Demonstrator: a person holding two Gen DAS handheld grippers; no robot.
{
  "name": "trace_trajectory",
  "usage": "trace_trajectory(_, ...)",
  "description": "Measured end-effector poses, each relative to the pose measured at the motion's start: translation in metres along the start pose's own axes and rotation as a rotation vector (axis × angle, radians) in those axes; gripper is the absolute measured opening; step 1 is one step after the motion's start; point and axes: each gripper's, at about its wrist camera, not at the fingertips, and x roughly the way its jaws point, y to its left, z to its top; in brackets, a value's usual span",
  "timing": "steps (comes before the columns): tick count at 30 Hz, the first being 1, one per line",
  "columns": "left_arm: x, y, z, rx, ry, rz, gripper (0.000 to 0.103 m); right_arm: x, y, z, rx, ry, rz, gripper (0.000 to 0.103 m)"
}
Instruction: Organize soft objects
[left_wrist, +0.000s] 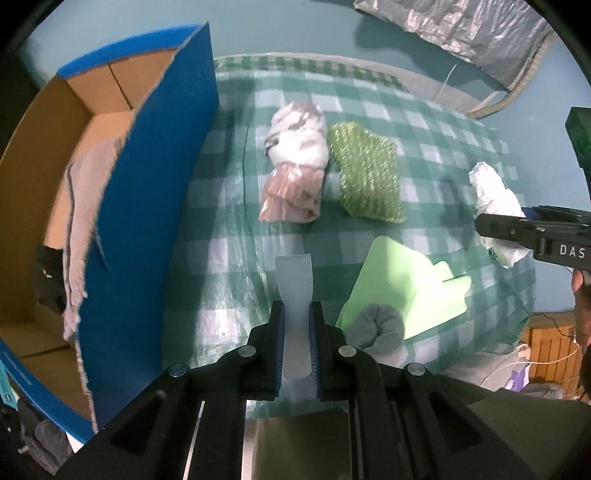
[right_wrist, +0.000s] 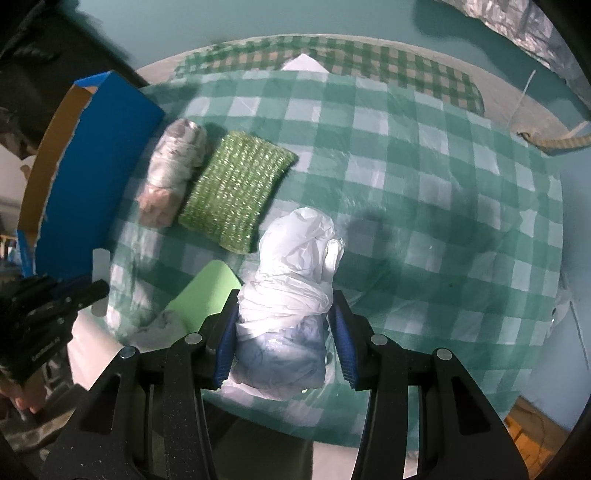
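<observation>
My left gripper (left_wrist: 295, 306) is shut on a thin, pale, translucent strip (left_wrist: 294, 280) that sticks out past its fingertips above the checked tablecloth (left_wrist: 229, 258). In the right wrist view the same strip (right_wrist: 99, 266) shows at the far left in that left gripper (right_wrist: 86, 293). My right gripper (right_wrist: 286, 299) is shut on a crumpled white plastic bag bundle (right_wrist: 295, 266), pads against its sides. The left wrist view shows that bag (left_wrist: 493, 192) hanging off the table in the right gripper (left_wrist: 484, 225). A sparkly green knitted pad (left_wrist: 365, 173) (right_wrist: 236, 192) lies beside a rolled pink-and-white cloth (left_wrist: 299, 162) (right_wrist: 173, 177).
A blue cardboard box (left_wrist: 155, 184) (right_wrist: 96, 162) stands open at the left of the table, with a grey cloth (left_wrist: 81, 221) and something black (left_wrist: 48, 273) inside. A light green foam sheet (left_wrist: 402, 288) and a rolled grey sock (left_wrist: 380, 328) lie near the front edge.
</observation>
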Motion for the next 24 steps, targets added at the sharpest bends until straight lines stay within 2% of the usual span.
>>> trace_trajectory(5, -0.014, 0.001, -0.001, 0.004, -0.028, -0.019, 0.012, -0.016, 0.007, 0.002, -0.016, -0.017, 0.017, 0.046)
trace_trajectory(24, -0.076, -0.004, 0.008, 0.017, -0.136, 0.014, 0.012, -0.062, 0.045, 0.017, -0.102, -0.056, 0.056, 0.046)
